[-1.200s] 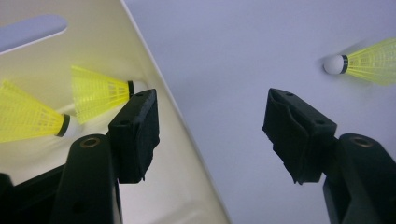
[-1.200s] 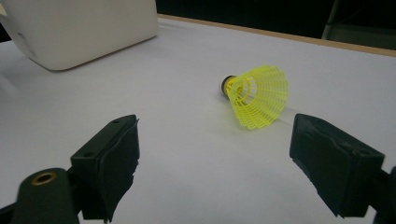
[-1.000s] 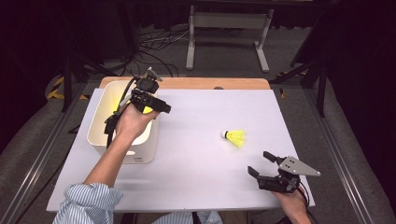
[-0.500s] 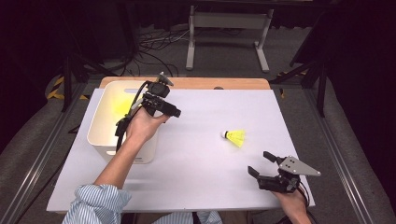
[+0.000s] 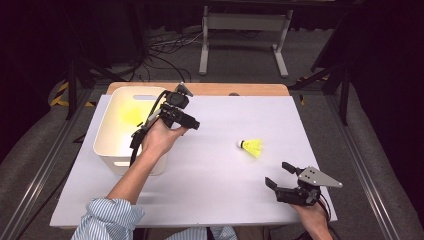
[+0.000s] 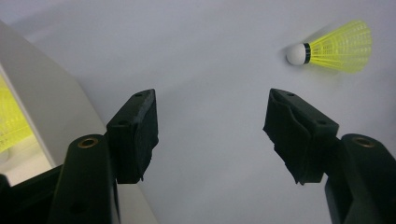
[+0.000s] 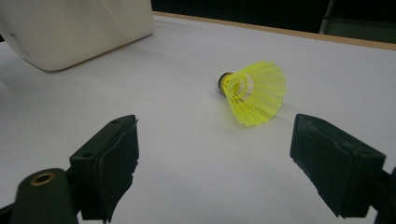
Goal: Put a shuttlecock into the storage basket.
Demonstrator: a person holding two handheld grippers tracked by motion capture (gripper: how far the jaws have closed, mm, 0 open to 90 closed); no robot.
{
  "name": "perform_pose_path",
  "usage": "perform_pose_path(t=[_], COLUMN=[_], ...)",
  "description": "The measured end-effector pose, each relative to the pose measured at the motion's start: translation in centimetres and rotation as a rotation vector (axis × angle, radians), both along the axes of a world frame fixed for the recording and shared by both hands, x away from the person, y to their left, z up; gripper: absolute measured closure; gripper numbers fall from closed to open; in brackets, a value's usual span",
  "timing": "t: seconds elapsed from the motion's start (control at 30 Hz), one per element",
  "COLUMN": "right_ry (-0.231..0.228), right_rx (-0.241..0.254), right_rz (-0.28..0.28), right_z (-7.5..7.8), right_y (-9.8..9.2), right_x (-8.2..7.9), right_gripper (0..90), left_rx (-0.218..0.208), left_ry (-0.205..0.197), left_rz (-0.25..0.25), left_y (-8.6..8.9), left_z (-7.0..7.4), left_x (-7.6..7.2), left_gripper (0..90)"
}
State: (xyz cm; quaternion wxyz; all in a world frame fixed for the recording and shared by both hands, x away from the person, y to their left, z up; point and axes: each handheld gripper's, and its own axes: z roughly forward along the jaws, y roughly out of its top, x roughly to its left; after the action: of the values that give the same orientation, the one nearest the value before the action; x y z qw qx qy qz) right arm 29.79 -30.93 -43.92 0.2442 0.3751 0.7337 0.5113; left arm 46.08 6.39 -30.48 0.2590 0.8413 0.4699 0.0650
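Yellow shuttlecock (image 6: 334,46) lies on the bench (image 5: 210,170) beyond the left gripper (image 6: 212,128), both grippers' jaws wide open, empty

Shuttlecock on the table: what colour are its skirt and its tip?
The shuttlecock has a yellow skirt and a white tip with a dark band, clearest in the left gripper view.

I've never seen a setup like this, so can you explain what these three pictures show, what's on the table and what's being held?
A person sits at a table with a hand-held claw in each hand. The high view looks down from above; the other two come from cameras riding on each claw, looking out between its black jaws. The left claw hangs beside a white bin with something yellow inside. The right claw rests near the table's front edge. A yellow shuttlecock lies on its side between them. Both claws are open and hold nothing.
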Motion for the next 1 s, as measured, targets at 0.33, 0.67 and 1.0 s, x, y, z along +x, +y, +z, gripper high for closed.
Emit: perform_pose_path(t=[0.33, 0.67, 1.0], right_ry=[-0.001, 0.073, 0.144], right_rx=[0.004, 0.010, -0.053], right_rz=[-0.020, -0.039, -0.028], right_z=[0.4, 1.0, 1.0], right_y=[-0.1, -0.2, 0.6], right_x=[0.0, 0.8, 1.8], right_gripper=[17.5, 22.6, 26.7], left_rx=[-0.003, -0.002, -0.012], left_ry=[0.012, 0.009, 0.016], left_rz=[-0.009, -0.017, -0.042], left_y=[-0.8, -1.6, -2.7], left_z=[-0.9, -1.6, -2.7], left_x=[0.0, -0.5, -0.8], left_gripper=[35.4, 35.5, 35.3])
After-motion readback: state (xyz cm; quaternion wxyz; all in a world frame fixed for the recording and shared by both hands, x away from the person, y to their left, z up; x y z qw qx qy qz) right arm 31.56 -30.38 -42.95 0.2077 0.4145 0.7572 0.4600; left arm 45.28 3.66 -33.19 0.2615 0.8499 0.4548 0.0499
